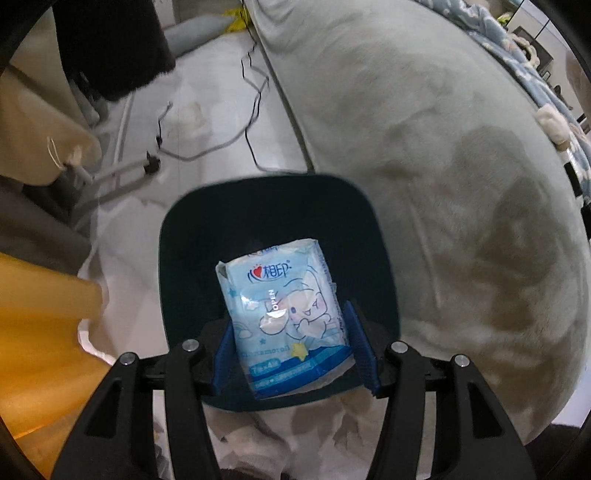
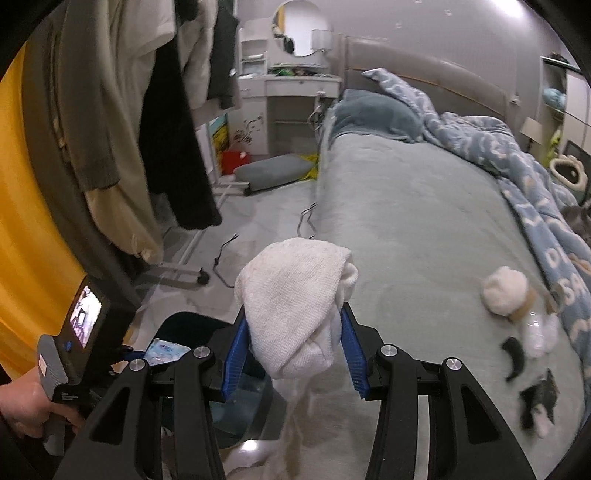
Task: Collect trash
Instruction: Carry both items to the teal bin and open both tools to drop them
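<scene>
Ahead of the jaws and to their right lies a bed (image 2: 424,206) with a grey-green sheet. A blue patterned quilt (image 2: 524,173) is bunched along its far right side. To the left of the jaws, clothes (image 2: 122,110) hang on a rack. Far ahead stands a white dressing table (image 2: 291,79) with a round mirror (image 2: 303,29). Black cables (image 1: 255,107) lie on the floor beyond the jaws.

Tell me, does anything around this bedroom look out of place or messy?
Yes. Bits lie scattered on the grey-green bedspread: a fluffy white ball, a clear crumpled plastic wrapper and torn black scraps. A grey cushion lies on the floor, beside loose black cables.
</scene>
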Demonstrator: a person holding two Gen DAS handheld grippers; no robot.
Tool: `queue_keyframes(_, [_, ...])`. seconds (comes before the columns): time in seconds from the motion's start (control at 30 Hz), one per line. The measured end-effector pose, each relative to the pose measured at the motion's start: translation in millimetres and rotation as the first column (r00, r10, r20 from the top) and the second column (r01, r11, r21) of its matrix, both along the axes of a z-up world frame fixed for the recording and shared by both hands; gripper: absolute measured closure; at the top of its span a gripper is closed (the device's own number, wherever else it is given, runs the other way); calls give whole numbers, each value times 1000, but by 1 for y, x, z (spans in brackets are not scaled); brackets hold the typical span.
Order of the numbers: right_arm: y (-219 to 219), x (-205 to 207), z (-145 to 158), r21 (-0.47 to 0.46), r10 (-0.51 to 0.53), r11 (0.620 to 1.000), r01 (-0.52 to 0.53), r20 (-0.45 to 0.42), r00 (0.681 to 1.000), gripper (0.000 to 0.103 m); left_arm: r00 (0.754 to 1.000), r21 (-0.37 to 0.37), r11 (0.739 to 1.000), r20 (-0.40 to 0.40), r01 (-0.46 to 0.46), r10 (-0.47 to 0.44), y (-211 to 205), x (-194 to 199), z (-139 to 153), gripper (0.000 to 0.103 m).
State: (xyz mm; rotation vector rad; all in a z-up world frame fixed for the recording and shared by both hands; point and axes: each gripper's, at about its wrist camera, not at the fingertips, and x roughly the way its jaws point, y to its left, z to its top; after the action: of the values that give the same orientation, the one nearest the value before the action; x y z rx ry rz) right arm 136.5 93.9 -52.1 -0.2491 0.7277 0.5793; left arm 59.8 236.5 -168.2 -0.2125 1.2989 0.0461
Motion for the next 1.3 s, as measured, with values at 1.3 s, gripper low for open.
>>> queue_keyframes(1.3, [125,6,-156,-150,85,978,-147,-356,931,55,925,-32,996,370,-84,90,79,-38,88,32])
